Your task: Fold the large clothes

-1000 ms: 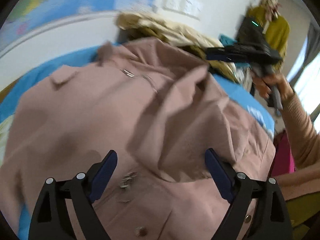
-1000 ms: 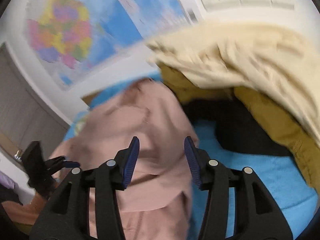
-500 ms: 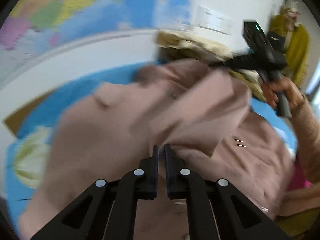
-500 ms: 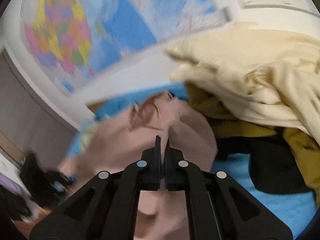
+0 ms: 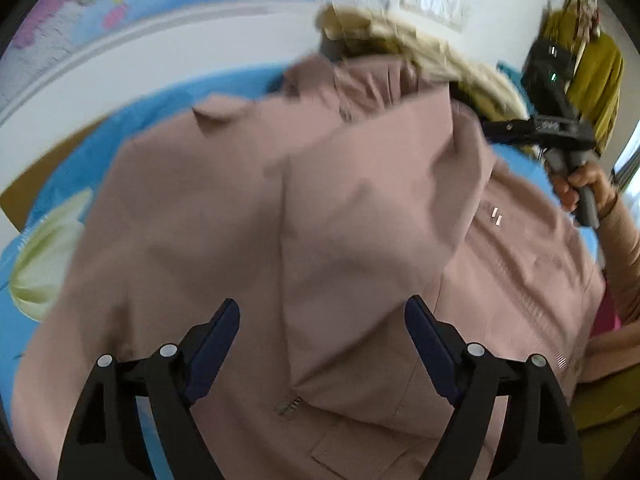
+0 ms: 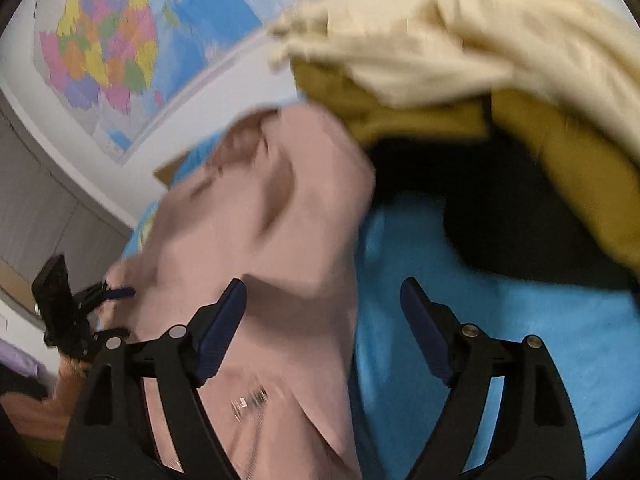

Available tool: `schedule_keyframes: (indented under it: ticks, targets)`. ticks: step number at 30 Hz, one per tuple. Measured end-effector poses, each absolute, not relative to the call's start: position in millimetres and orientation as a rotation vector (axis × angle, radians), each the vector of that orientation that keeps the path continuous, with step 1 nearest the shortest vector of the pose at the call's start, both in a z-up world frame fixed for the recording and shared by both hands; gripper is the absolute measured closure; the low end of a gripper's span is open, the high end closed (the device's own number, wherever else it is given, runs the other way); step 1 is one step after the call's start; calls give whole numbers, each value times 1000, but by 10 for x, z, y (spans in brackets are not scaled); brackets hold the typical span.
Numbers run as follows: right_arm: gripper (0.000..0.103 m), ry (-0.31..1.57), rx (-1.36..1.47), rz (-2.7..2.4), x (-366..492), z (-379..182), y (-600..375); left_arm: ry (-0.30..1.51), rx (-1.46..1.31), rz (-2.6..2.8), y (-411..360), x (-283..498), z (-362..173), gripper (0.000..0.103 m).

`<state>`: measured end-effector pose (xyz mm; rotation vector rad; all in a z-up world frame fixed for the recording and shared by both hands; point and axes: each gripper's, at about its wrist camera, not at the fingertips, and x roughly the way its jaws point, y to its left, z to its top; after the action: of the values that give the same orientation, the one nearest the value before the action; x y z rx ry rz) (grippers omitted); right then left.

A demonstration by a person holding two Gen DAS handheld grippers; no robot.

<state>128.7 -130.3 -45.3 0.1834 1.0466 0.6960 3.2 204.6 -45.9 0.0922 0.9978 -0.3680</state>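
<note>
- While my left gripper [image 5: 322, 344] hangs over the pink jacket [image 5: 320, 216], its fingers [image 5: 218, 334] stand wide apart; they have just been opening, and nothing is pinched between them, only cloth lying below.
- My right gripper [image 6: 322, 320] is likewise spread, its fingers [image 6: 224, 320] having just been opening too; the jacket's edge passes under the gap, with no pad pressing on it.
- The pink jacket lies spread on the blue cover [image 5: 132, 120] of the bed, one flap folded over its middle, a zip pull [image 5: 288, 405] showing near my left fingers.
- From the right wrist view, the jacket [image 6: 260, 240] fills the left half and the blue cover [image 6: 500, 320] shows bare on the right.
- Beyond the jacket sits a pile of other clothes: a cream garment [image 6: 460, 40] on top, a mustard one [image 6: 560, 168] beneath, something dark [image 6: 440, 176] under that.
- In the left wrist view my right hand [image 5: 584, 184] grips its gripper's handle at the jacket's far right side.
- A pale yellow-green cloth [image 5: 44, 264] lies at the jacket's left edge.
- A coloured map [image 6: 120, 48] hangs on the wall behind.
</note>
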Motion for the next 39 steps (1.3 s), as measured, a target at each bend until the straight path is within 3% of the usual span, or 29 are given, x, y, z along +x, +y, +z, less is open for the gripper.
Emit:
schedule_keyframes:
  ticks: [1, 2, 3, 5, 7, 10, 11, 12, 14, 19, 20, 21, 22, 23, 24, 28, 31, 34, 36, 39]
  targets:
    - [34, 1065, 182, 715, 1256, -518, -1290, 1018, 115, -356, 2006, 48, -525, 26]
    - [62, 1078, 189, 736, 1239, -551, -1291, 1028, 134, -346, 1981, 43, -570, 32]
    - [91, 1086, 194, 745, 1238, -580, -1281, 1010, 138, -357, 1949, 35, -562, 51]
    - [95, 1044, 236, 726, 1242, -487, -1404, 968, 191, -315, 1894, 54, -475, 92]
    - [99, 994, 311, 683, 1253, -385, -1632, 878, 248, -226, 1833, 100, -264, 96]
    - [100, 976, 366, 584, 1300, -371, -1978, 773, 251, -287, 1747, 42, -2, 74]
    - [100, 1001, 379, 582, 1308, -437, -2010, 770, 250, -356, 1724, 4, 23, 51]
    - [98, 1024, 367, 573, 1307, -499, -2009, 763, 248, -382, 1727, -20, 20, 38]
    - [96, 1053, 332, 556, 1269, -599, -1979, 799, 229, -418, 1776, -28, -71, 24]
    - [91, 1029, 360, 577, 1203, -587, -2044, 967, 156, -339, 1894, 68, -474, 26]
    - [91, 1028, 359, 576, 1193, -592, -2058, 977, 141, -346, 1897, 89, -523, 39]
    - [91, 1030, 360, 578, 1213, -591, -2025, 974, 137, -347, 1891, 100, -543, 64]
    - [91, 1033, 359, 580, 1215, -599, -2016, 964, 135, -340, 1874, 129, -521, 74]
    - [91, 1032, 361, 575, 1221, -601, -2011, 949, 146, -316, 1860, 160, -481, 91]
    - [91, 1033, 362, 577, 1239, -590, -1992, 909, 187, -271, 1855, 199, -394, 97]
    - [91, 1021, 363, 588, 1213, -559, -2025, 685, 378, -80, 1885, 184, 207, 97]
    - [85, 1000, 347, 576, 1186, -520, -1975, 611, 483, -100, 1780, -9, 403, 92]
    - [77, 990, 308, 564, 1155, -477, -1933, 626, 618, -167, 1618, -241, 157, 78]
    - [59, 975, 277, 548, 1139, -416, -1871, 729, 711, -220, 1536, -342, -206, 58]
    - [55, 926, 221, 526, 1075, -265, -1814, 818, 760, -178, 1572, -379, -554, 56]
